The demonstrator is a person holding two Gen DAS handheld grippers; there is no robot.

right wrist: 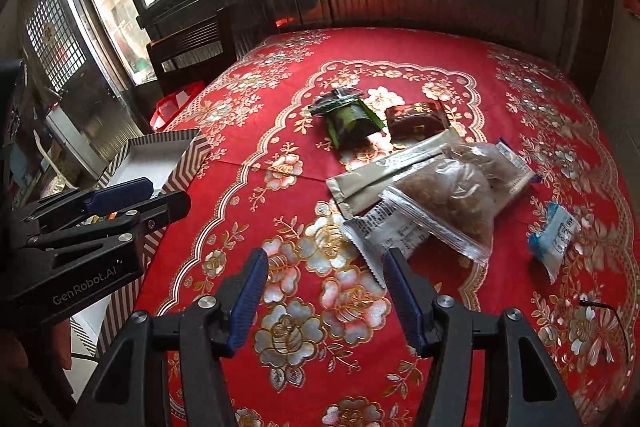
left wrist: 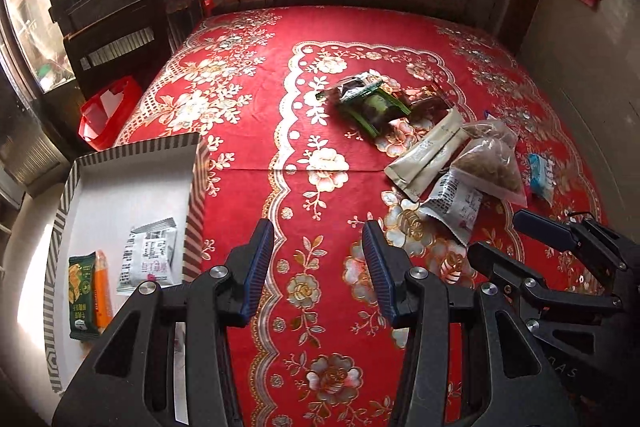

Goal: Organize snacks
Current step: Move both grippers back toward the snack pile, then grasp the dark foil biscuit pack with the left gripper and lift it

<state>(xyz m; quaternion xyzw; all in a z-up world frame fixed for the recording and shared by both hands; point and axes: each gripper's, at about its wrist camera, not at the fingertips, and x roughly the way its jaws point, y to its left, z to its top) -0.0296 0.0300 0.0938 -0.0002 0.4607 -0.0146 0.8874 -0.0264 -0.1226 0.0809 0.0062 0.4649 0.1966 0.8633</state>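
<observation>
Left wrist view showed both grippers, left gripper (left wrist: 318, 227) and right gripper (right wrist: 326, 257), half-open and empty above the red floral tablecloth (left wrist: 248, 155), loose snack packets (right wrist: 420, 187) awaiting the striped cardboard box (left wrist: 196, 195).

On the side of your left gripper (right wrist: 120, 203), as the right wrist camera sees it, you can read "GenRobot.AI" in pale letters on the black body. In the left wrist view the body of your right gripper (left wrist: 520, 239) carries pale letters at the lower right edge, but only something like "AS" shows. The snack packets in the striped box (left wrist: 132, 163) and on the red tablecloth (left wrist: 304, 307) bear printed text, too small and blurred for you to read.
</observation>
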